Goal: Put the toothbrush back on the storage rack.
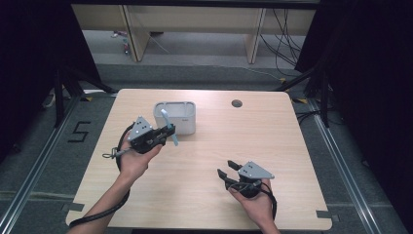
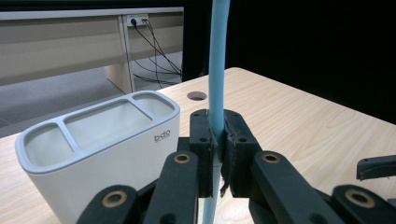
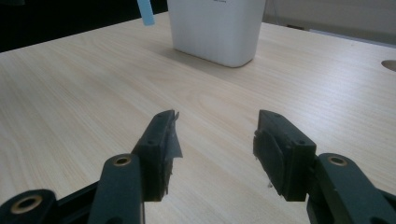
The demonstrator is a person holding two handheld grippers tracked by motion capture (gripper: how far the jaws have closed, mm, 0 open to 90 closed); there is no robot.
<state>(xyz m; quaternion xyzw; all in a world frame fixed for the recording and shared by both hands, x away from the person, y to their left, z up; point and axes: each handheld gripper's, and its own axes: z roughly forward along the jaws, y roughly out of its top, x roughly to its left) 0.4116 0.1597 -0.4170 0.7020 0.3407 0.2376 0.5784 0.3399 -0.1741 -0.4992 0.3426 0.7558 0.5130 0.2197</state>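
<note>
The left gripper (image 1: 164,135) clamps a thin light-blue stick (image 2: 217,70) upright just beside the white three-compartment holder (image 1: 176,117) on the wooden table (image 1: 272,131), while the right gripper (image 3: 215,144) hovers low over the table nearer the person, jaws spread and empty.

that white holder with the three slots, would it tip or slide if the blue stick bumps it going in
The white holder looks wide and squat with a flat base, so tipping seems unlikely. It appears to be empty, thin plastic, probably light, so a nudge could slide it on the smooth table. The blue stick, clamped in the left gripper, looks slim and straight.
</note>
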